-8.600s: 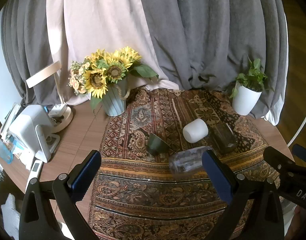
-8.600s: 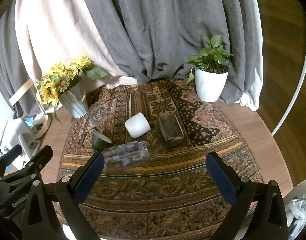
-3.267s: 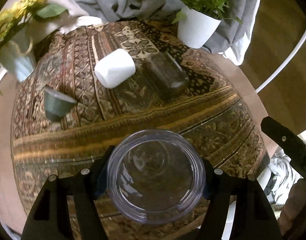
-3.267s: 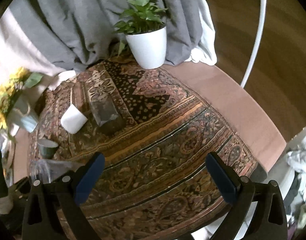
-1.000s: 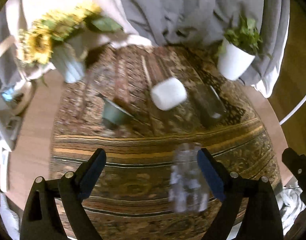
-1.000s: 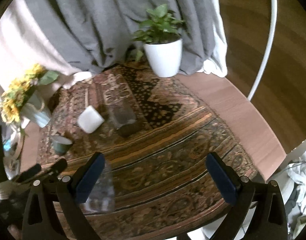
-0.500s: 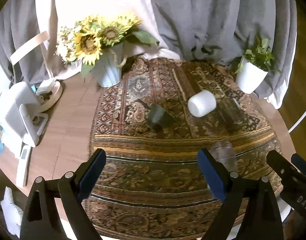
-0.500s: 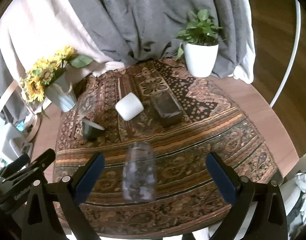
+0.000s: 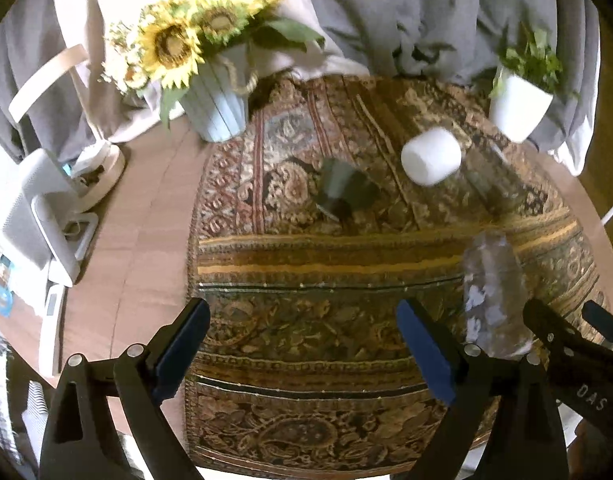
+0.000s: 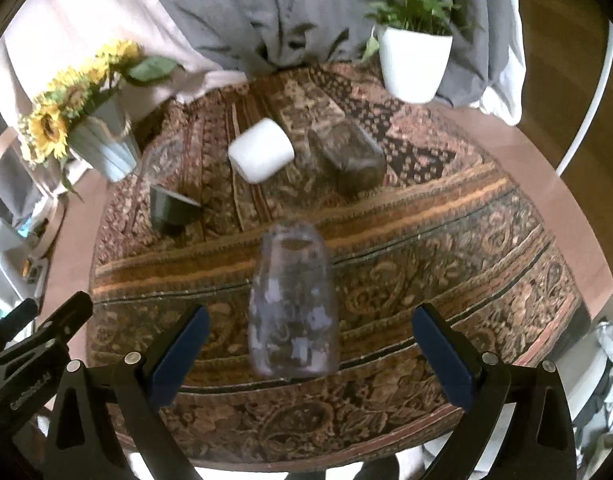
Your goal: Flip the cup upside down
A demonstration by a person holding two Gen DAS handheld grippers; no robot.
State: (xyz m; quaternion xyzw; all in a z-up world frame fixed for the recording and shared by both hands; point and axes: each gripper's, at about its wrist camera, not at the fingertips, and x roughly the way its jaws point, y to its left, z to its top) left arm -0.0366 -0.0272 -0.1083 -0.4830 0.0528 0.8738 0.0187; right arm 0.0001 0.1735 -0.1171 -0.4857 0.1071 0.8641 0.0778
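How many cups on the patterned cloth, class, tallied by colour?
Clear cup: 1
White cup: 1
Dark green cup: 1
Dark brown glass cup: 1
Total: 4

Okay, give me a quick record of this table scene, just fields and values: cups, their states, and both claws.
clear cup: standing on the patterned cloth, apparently mouth down
white cup: on its side
dark green cup: tipped on its side
smoky glass: lying down
left claw: open, empty
right claw: open, empty, clear cup ahead between the fingers
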